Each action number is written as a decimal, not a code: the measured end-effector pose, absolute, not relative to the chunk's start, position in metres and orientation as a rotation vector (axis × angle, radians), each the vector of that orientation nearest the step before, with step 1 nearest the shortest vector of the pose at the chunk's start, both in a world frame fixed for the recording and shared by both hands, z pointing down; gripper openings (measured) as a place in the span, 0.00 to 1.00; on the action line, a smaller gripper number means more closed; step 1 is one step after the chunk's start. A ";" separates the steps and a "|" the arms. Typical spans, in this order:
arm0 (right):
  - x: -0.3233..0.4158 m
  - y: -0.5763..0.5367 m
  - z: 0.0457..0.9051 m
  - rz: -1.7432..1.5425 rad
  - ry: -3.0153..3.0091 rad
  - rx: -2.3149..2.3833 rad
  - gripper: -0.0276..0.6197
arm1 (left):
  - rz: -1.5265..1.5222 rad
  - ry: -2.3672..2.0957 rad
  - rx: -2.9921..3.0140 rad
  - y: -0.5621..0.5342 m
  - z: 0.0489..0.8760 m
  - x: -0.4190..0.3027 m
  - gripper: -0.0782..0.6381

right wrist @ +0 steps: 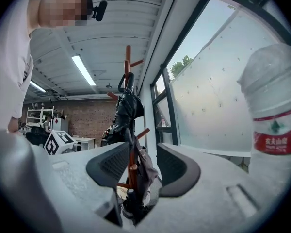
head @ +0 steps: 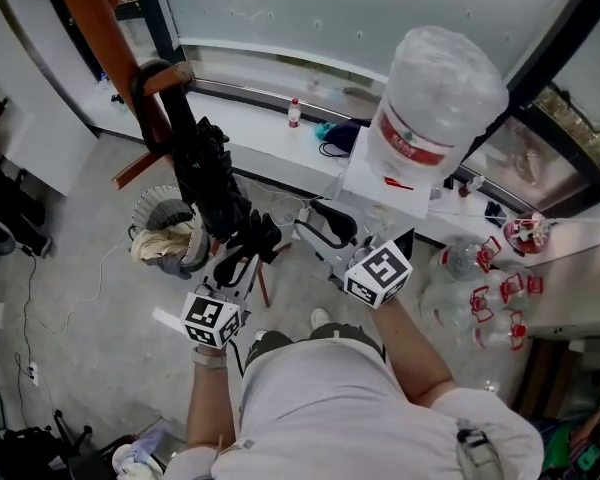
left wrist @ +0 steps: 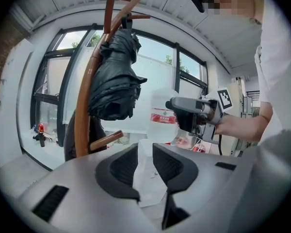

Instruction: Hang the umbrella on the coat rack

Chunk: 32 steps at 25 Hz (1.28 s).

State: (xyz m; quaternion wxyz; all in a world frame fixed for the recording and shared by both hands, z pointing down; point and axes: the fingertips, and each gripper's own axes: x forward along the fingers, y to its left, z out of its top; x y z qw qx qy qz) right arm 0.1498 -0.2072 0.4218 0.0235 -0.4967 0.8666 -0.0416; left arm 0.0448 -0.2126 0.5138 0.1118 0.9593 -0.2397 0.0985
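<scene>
A black folded umbrella [head: 205, 178] hangs by its curved handle on a peg of the wooden coat rack [head: 90, 18]. It shows high on the rack [left wrist: 85, 110] as a dark bundle [left wrist: 114, 81] in the left gripper view. In the right gripper view the umbrella [right wrist: 123, 113] hangs from the rack [right wrist: 128, 57] farther off. My left gripper [head: 245, 253] sits just below the umbrella's lower end, apart from it, its jaws [left wrist: 145, 152] close together and empty. My right gripper [head: 315, 218] floats to the right, clear of the umbrella, and its jaws [right wrist: 144, 154] hold nothing, with only a narrow gap.
A large water bottle [head: 435, 98] on a white dispenser stands close to the right gripper. A bin [head: 170, 228] sits at the rack's foot. Several empty water bottles [head: 480, 288] lie at the right. A window ledge [head: 260, 128] runs behind.
</scene>
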 end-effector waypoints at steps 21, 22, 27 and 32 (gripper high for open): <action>0.190 -0.141 0.498 -0.264 2.533 -1.848 0.31 | 0.337 -0.379 2.889 -0.194 0.525 0.112 0.22; 0.190 -0.139 0.500 -0.269 2.526 -1.856 0.31 | 0.343 -0.367 2.892 -0.193 0.526 0.114 0.22; 0.190 -0.132 0.508 -0.288 2.509 -1.880 0.31 | 0.364 -0.322 2.905 -0.189 0.529 0.121 0.22; 0.193 -0.125 0.513 -0.301 2.494 -1.901 0.31 | 0.371 -0.295 2.906 -0.186 0.531 0.124 0.22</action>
